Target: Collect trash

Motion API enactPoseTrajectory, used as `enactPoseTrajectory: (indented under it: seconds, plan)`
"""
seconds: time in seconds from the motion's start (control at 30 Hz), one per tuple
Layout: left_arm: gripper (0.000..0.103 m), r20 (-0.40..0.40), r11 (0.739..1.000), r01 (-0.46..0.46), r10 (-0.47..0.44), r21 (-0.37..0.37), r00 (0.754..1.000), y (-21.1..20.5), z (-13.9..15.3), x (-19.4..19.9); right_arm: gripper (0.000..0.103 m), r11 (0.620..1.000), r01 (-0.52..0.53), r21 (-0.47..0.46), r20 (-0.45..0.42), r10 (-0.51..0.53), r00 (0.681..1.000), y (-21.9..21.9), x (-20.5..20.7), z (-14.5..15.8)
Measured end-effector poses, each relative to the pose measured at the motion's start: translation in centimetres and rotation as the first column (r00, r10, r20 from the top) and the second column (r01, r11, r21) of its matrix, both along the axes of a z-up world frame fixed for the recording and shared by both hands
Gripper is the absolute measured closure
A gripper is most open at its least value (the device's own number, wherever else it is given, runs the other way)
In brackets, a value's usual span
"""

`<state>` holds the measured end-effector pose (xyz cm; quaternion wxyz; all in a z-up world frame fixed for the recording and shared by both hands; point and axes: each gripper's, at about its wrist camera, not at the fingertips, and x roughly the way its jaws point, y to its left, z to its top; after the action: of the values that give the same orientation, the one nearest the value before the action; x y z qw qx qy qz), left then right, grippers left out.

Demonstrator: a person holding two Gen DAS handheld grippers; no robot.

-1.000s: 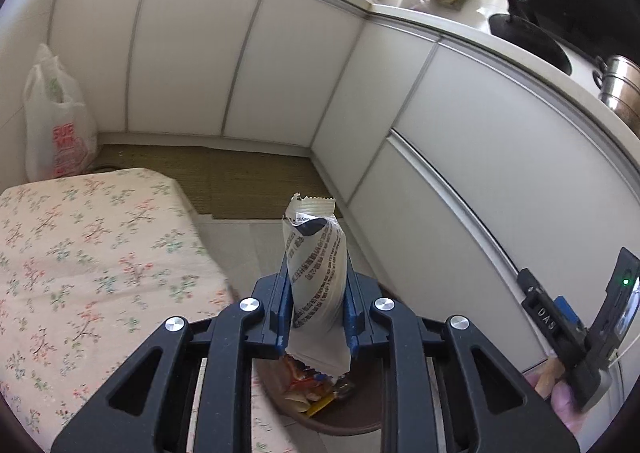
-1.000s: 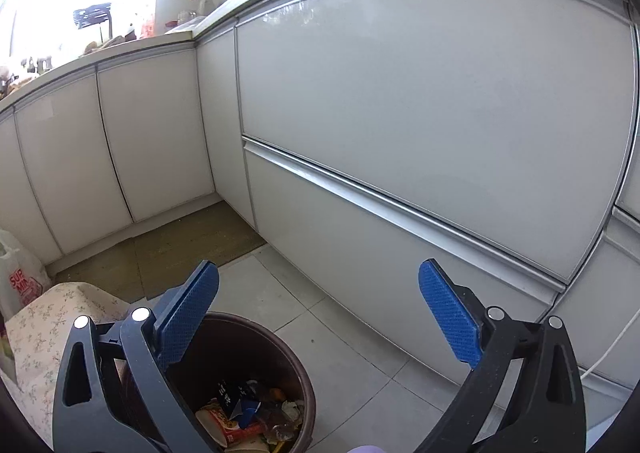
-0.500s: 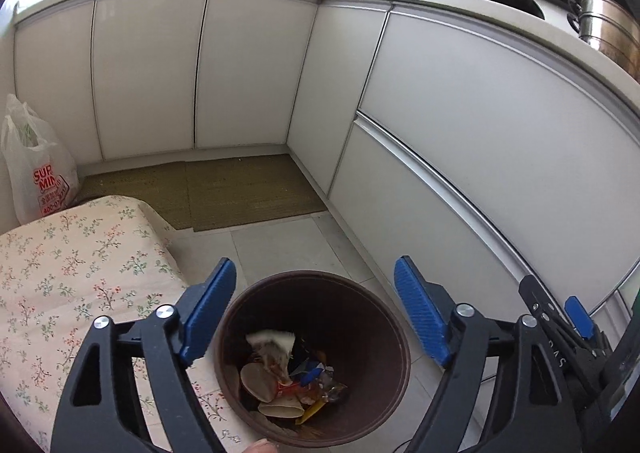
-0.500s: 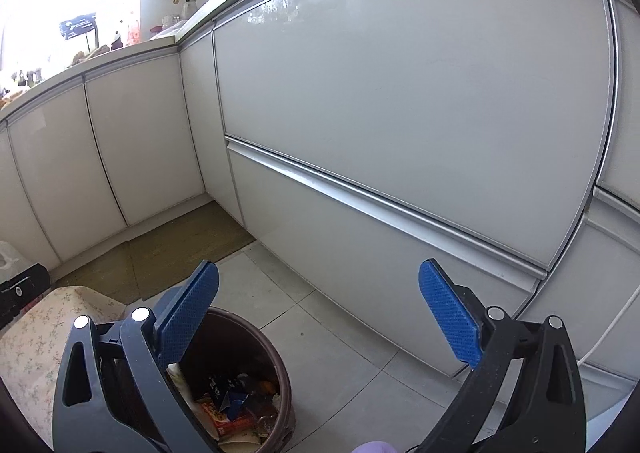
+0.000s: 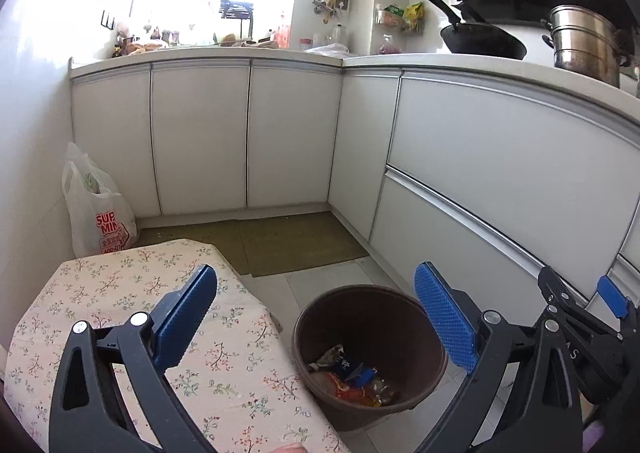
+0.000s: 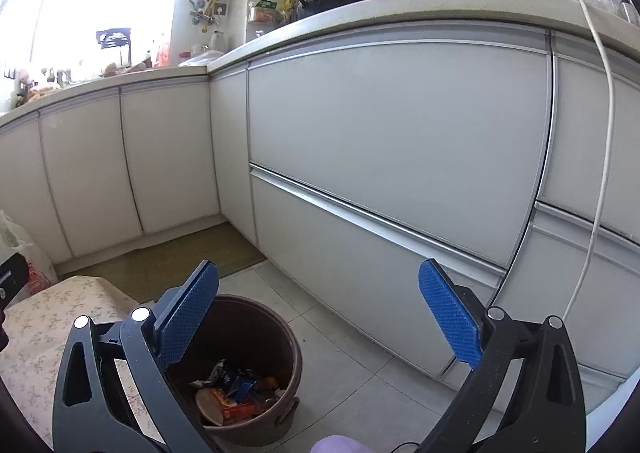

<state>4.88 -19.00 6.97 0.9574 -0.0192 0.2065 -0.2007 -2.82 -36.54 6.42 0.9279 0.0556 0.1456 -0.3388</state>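
Observation:
A brown trash bin [image 5: 404,307] [image 6: 260,317] stands on the tiled floor beside the flowered table. Crumpled wrappers and a cup [image 5: 350,375] [image 6: 230,393] lie in its bottom. My left gripper [image 5: 316,317] hangs above and before the bin, its jaws still opening wide with nothing between the blue pads. My right gripper [image 6: 318,317] is open and empty too, over the bin's right side, facing the white cabinets. The right gripper's black body shows at the right edge of the left wrist view.
A table with a flowered cloth [image 5: 120,293] lies left of the bin. A white plastic bag [image 5: 96,213] sits in the corner. White cabinets [image 6: 400,141] line the back and right, with a green mat [image 5: 296,241] on the floor. A white cord [image 6: 600,157] hangs down the cabinet.
My left gripper opened and let go of the grey wrapper, which dropped into the bin. Both grippers then drew back and tilted up, so the counter tops came into view.

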Motion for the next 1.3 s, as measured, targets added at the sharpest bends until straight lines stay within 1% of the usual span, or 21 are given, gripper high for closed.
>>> enactPoseTrajectory:
  seconds: [0.1,0.23,0.3,0.33,0.43,0.5,0.6,0.73,0.8,1.3]
  plan:
    - [0.007,-0.07,1.0,0.03,-0.029,0.007,0.997,1.6,-0.9,-1.1,0.007,0.997,-0.071,0.034,0.002,0.07,0.998,1.9,-1.5,-0.5]
    - [0.007,-0.107,1.0,0.018,-0.015,0.024,0.994,3.7,-2.4,-3.5,0.007,0.983,-0.131,0.127,-0.015,0.134,0.991,3.8,-2.3,-1.7]
    - [0.007,-0.131,1.0,0.006,-0.002,0.029,0.991,4.9,-3.3,-4.1,0.007,0.98,-0.133,0.149,-0.027,0.139,0.99,4.7,-2.5,-2.4]
    - [0.007,-0.127,1.0,-0.008,0.012,0.03,0.992,5.5,-3.7,-4.7,0.007,0.977,-0.15,0.152,-0.024,0.156,0.988,5.2,-2.6,-2.6]
    - [0.007,-0.099,0.997,-0.08,0.082,0.023,0.992,7.2,-4.3,-5.4,0.007,0.97,-0.19,0.151,-0.031,0.197,0.98,6.4,-2.2,-3.2]
    - [0.007,-0.098,0.994,-0.107,0.107,0.01,0.989,8.3,-4.6,-5.4,0.007,0.969,-0.198,0.147,-0.038,0.206,0.978,7.2,-2.2,-3.7]
    - [0.007,-0.106,0.994,-0.107,0.107,0.014,0.989,9.0,-4.8,-5.1,0.007,0.967,-0.218,0.132,-0.043,0.226,0.973,8.2,-1.8,-4.2]
    - [0.007,-0.12,0.993,-0.12,0.121,0.016,0.985,9.6,-5.5,-4.7,0.007,0.973,-0.223,0.065,-0.028,0.225,0.974,9.5,-1.9,-4.1]
    - [0.007,-0.123,0.992,-0.123,0.125,0.022,0.985,9.7,-5.7,-4.6,0.007,0.973,-0.224,0.05,-0.033,0.226,0.974,9.8,-1.8,-4.1]
    - [0.007,-0.147,0.992,-0.122,0.123,0.018,0.981,10.1,-5.9,-4.3,0.007,0.97,-0.237,0.046,-0.047,0.239,0.97,10.0,-1.3,-4.6]
